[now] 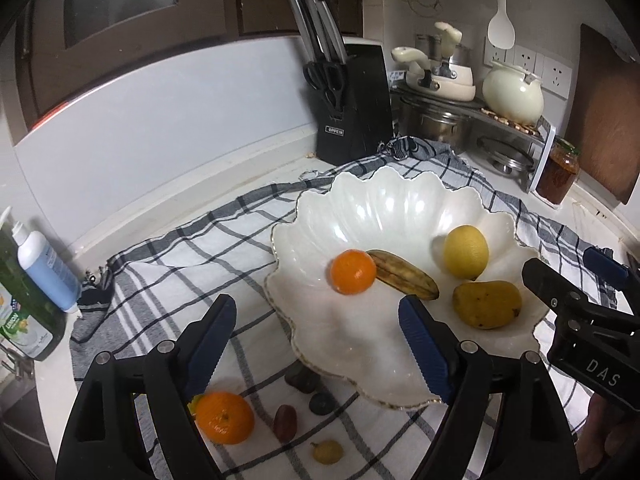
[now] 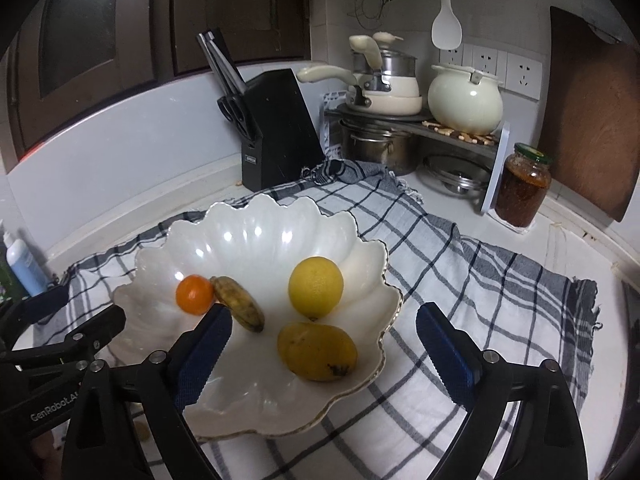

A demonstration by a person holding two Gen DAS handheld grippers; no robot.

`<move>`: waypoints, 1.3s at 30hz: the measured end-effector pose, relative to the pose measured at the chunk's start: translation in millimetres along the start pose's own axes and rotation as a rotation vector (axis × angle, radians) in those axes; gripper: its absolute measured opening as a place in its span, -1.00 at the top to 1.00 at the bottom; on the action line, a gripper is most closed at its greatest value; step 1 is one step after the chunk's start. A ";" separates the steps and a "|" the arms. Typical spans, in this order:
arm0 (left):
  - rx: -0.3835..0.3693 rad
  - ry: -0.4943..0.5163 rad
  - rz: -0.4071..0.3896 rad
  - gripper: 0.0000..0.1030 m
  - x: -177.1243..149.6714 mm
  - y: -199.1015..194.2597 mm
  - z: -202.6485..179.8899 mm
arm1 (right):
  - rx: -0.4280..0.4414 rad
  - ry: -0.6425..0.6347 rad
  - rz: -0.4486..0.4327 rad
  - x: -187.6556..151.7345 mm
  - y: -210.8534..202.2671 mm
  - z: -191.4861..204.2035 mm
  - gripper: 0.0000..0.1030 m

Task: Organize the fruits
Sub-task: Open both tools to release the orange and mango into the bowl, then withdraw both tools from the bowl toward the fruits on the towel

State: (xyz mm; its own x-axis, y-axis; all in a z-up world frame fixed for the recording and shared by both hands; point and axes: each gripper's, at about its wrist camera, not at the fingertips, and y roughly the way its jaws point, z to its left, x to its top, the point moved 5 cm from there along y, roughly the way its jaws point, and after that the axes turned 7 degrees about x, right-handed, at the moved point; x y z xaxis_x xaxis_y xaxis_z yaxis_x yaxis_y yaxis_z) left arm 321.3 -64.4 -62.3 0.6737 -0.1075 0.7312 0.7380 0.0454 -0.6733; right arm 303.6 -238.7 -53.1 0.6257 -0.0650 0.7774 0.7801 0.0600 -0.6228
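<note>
orange on the cloth (image 1: 225, 422): left edge was tucked behind the left gripper's finger (image 1: 208, 344), plus a yellow-green bit beside it I couldn't identify
dark things under the bowl rim (image 1: 303, 378): partly hidden by the bowl (image 1: 360, 216), too murky to name
right gripper (image 1: 576, 280): ran off the left wrist view's right edge
green bottle (image 1: 24, 320): cut by the left edge, label mostly unreadable
small fruit (image 2: 142, 432): in the right wrist view, mostly hidden behind the gripper body
jar (image 2: 522, 186): contents were just reddish-brown mush, no idea
</note>
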 end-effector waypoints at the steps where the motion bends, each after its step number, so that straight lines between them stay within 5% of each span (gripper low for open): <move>1: 0.000 -0.001 -0.003 -0.62 -0.4 -2.7 1.0 | 0.000 -0.002 -0.004 0.1 -3.4 1.5 -0.83; 39: 0.059 -0.081 -0.038 -0.65 -53.6 -69.2 69.2 | 0.123 -0.106 -0.051 -33.4 -60.5 78.2 -0.83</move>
State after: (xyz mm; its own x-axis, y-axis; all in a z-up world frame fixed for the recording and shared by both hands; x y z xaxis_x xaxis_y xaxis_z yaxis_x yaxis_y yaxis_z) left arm 236.9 6.9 -47.3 0.6443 -0.0302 0.7641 0.7625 0.1020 -0.6389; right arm 235.0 -162.3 -34.5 0.5759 0.0341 0.8168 0.8002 0.1810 -0.5718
